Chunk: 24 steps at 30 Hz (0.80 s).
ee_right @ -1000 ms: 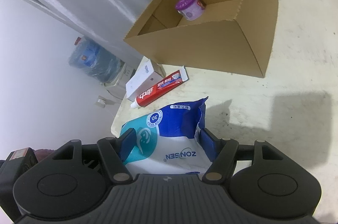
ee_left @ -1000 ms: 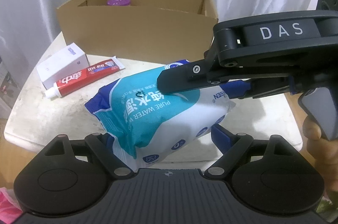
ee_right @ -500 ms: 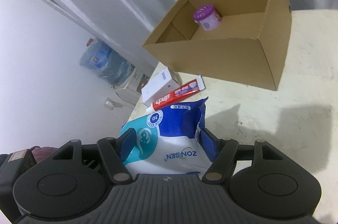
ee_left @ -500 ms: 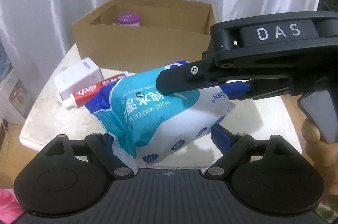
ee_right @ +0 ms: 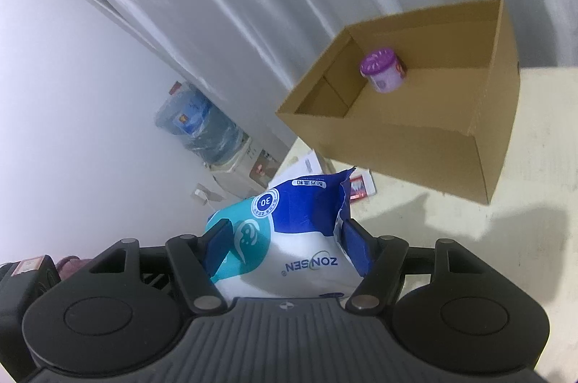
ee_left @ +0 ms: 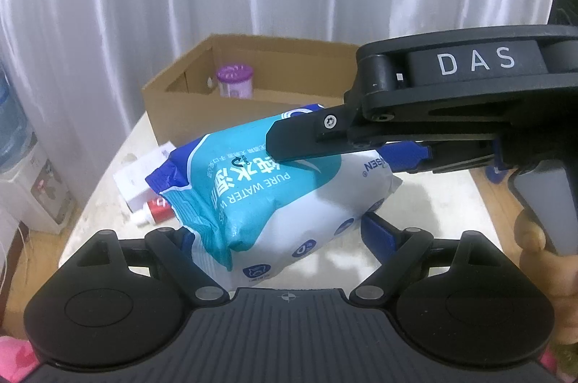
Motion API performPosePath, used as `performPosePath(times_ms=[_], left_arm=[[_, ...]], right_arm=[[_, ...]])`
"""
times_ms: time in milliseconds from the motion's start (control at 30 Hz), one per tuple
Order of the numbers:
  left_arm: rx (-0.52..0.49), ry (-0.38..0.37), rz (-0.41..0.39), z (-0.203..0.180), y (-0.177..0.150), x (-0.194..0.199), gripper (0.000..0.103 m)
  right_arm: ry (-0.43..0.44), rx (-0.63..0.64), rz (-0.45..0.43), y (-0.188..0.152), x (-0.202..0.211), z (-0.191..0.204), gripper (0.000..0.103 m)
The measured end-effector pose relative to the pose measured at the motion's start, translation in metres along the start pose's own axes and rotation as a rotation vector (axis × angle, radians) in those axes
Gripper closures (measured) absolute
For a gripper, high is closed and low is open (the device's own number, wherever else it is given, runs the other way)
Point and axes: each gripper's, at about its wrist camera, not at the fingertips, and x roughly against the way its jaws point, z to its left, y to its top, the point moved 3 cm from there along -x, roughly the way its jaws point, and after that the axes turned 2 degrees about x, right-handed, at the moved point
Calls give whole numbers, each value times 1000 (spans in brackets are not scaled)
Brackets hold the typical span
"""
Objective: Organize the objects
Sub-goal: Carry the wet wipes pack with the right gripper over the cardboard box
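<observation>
Right wrist: wipes pack (ee_right: 289, 238) within gripper (ee_right: 285, 246).

Glossy plastic wipes pack (ee_left: 274, 199), matt brown cardboard box (ee_right: 415, 137), scuffed pale tabletop (ee_right: 542, 166).

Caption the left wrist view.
Both grippers clamp a wet-wipes pack above the table, cardboard box behind.

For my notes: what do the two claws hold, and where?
Both hold the wet wipes pack: left claw across one end, right claw across the other.
</observation>
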Motion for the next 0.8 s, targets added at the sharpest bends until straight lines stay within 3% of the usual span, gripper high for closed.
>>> performPosePath(times_ms=[533,800], left_arm=[[-28,0,-72,-7,51,-8,16],[-52,-29,-79,-10,94,-39,16]], right_arm=[[-3,49,-91,50,11,8,32],[-37,63,-127,90,12,-2,32]])
